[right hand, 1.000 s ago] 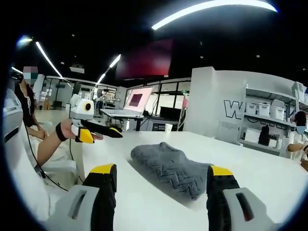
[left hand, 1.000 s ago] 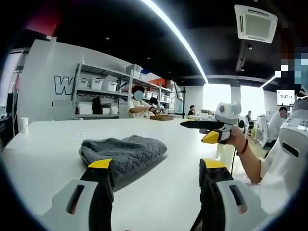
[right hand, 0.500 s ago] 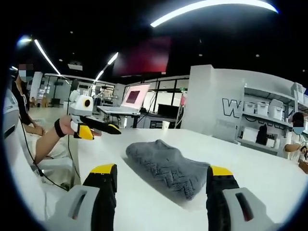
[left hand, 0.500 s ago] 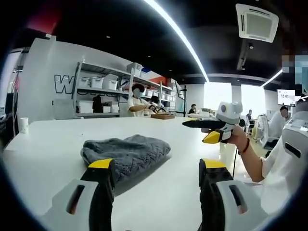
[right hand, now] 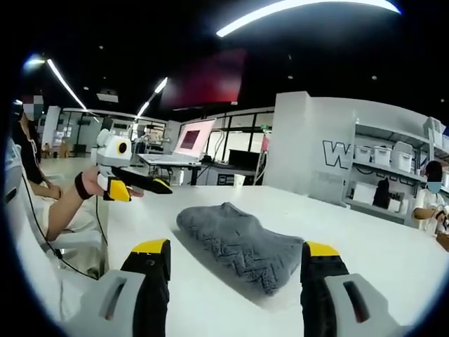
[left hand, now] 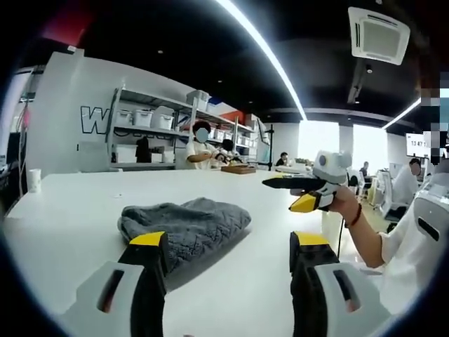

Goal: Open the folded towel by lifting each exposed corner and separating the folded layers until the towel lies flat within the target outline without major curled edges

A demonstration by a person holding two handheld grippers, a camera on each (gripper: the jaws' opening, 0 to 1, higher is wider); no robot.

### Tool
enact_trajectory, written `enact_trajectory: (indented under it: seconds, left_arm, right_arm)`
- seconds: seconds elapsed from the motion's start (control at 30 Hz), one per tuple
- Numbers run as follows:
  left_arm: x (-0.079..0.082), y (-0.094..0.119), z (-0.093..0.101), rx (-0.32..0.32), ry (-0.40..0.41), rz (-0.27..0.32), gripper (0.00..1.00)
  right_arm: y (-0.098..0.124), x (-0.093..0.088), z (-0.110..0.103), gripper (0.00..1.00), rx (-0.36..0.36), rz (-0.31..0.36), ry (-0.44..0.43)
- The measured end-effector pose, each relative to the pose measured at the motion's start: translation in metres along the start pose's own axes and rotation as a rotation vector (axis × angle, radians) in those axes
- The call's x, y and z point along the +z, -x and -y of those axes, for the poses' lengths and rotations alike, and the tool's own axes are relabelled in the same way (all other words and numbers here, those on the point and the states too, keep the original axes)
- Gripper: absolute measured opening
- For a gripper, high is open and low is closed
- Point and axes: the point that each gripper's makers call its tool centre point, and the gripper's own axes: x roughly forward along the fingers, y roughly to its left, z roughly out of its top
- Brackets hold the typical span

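Observation:
A grey folded towel (left hand: 188,223) lies in a soft heap on the white table (left hand: 77,210). My left gripper (left hand: 229,240) hovers low over the table just short of the towel, its yellow-tipped jaws wide apart and holding nothing. In the left gripper view a hand holds my right gripper (left hand: 284,191) up in the air on the right. In the right gripper view the towel (right hand: 242,242) lies straight ahead between the spread jaws of my right gripper (right hand: 236,247), which is open and empty. The left gripper (right hand: 149,188) hangs at the left there, held in a hand above the table's edge.
A white cup (left hand: 34,180) stands at the table's far left. Behind the table are metal shelves with white bins (left hand: 144,119) and people working. A seated person (left hand: 414,232) is at the right. A desk with a screen (right hand: 193,144) stands beyond the table.
Both cameras have drifted slightly with the hands. The towel lies as before and both grippers stay open.

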Motion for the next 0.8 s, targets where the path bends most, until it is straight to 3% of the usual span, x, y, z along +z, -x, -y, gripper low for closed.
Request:
enact_trajectory:
  seconds: [0.8]
  left_arm:
    - [0.0093, -0.0056, 0.0065, -0.008, -0.025, 0.011, 0.69]
  right_arm:
    - [-0.0029, 0.0045, 0.0059, 0.74, -0.016, 0.005, 0.001]
